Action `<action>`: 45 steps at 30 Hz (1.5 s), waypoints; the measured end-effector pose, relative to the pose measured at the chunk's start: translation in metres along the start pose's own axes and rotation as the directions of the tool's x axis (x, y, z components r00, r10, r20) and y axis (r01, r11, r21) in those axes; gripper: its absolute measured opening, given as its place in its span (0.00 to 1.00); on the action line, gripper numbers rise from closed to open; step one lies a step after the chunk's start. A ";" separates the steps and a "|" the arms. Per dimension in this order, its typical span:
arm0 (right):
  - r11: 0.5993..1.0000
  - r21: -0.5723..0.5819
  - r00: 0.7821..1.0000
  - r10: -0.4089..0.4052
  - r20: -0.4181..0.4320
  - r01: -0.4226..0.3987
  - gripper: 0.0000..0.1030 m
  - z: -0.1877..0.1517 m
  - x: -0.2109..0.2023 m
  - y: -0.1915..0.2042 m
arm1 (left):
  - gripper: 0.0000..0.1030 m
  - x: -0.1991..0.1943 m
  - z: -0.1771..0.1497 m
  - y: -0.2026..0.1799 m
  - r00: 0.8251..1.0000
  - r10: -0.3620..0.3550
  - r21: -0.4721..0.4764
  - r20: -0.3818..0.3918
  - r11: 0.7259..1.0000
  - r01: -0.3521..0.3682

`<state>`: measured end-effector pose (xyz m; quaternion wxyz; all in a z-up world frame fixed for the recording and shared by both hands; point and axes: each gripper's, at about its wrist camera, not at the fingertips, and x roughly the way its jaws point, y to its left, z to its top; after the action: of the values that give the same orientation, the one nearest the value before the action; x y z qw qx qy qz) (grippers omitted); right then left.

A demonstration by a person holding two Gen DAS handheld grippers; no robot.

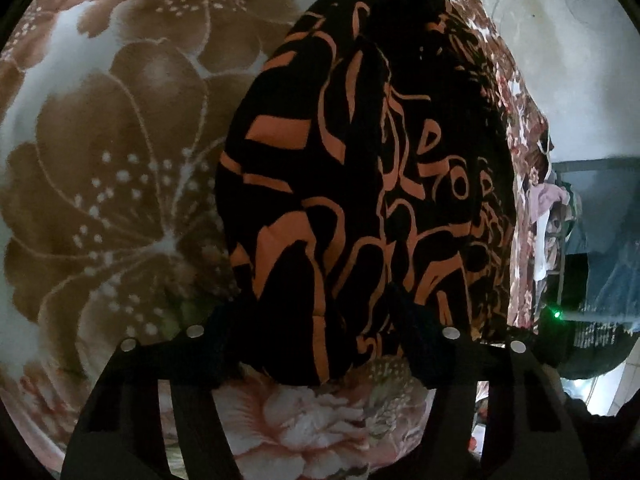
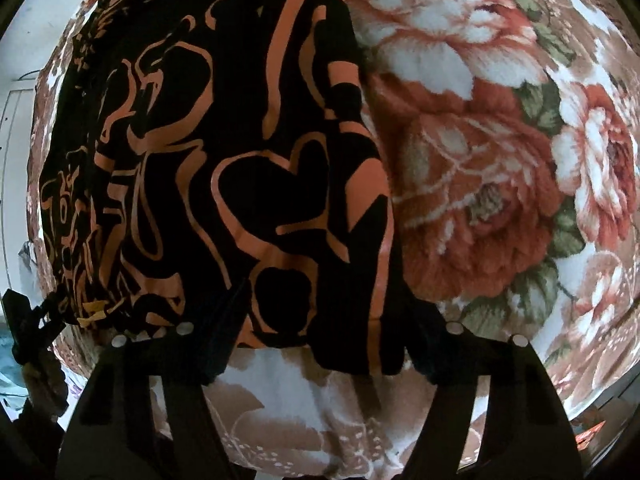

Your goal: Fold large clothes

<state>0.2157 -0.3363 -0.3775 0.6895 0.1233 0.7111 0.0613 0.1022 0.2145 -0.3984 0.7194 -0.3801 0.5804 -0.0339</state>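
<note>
A black garment with orange swirls (image 1: 360,184) lies folded into a long strip on a floral blanket (image 1: 120,160). Its near end reaches between the fingers of my left gripper (image 1: 316,316), which points down at it. The jaws stand apart around the cloth, and blanket shows beside the right finger. The right wrist view has the same garment (image 2: 208,152) from its other near corner. That corner lies between the fingers of my right gripper (image 2: 332,316), which is also open, with a strip of blanket (image 2: 500,160) showing by the right finger.
The blanket's edge runs along the right of the left wrist view, with a rack of hanging clothes (image 1: 548,216) and a dark device with a green light (image 1: 556,314) beyond it. A white wall (image 1: 560,40) stands behind. A dark object (image 2: 28,320) sits at the right wrist view's left edge.
</note>
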 end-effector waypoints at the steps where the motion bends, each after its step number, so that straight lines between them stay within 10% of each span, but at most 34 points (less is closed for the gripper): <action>1: 1.000 0.008 1.000 0.006 0.006 -0.007 0.66 -0.001 -0.004 0.002 | 0.61 0.001 0.000 -0.002 1.000 0.000 0.002 -0.002 1.000 0.000; 17: 0.993 -0.113 0.999 -0.015 0.050 0.021 0.71 -0.006 -0.014 0.028 | 0.62 0.002 0.014 -0.032 1.000 0.013 0.082 -0.011 0.997 -0.012; 25: 0.996 0.087 0.999 0.033 -0.003 -0.033 0.69 0.005 0.019 -0.024 | 0.61 0.021 0.005 -0.008 0.998 0.030 0.032 -0.061 0.999 -0.028; 30: 0.985 0.135 0.991 0.119 -0.058 -0.111 0.29 0.008 0.008 -0.018 | 0.17 0.011 0.006 -0.008 0.997 -0.064 -0.020 -0.034 0.998 0.064; 38: 0.992 0.097 0.990 0.093 -0.102 -0.083 0.44 0.017 0.029 -0.020 | 0.39 0.025 0.005 -0.005 0.998 -0.028 -0.043 -0.049 0.999 0.026; 45: 0.986 0.091 0.985 0.147 -0.086 -0.139 0.22 0.020 0.007 -0.017 | 0.12 0.015 0.006 -0.018 0.990 -0.140 -0.035 -0.033 0.990 0.139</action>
<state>0.2344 -0.3530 -0.3893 0.6438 0.2004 0.7335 0.0861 0.1192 0.1971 -0.4000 0.6986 -0.4308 0.5655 -0.0812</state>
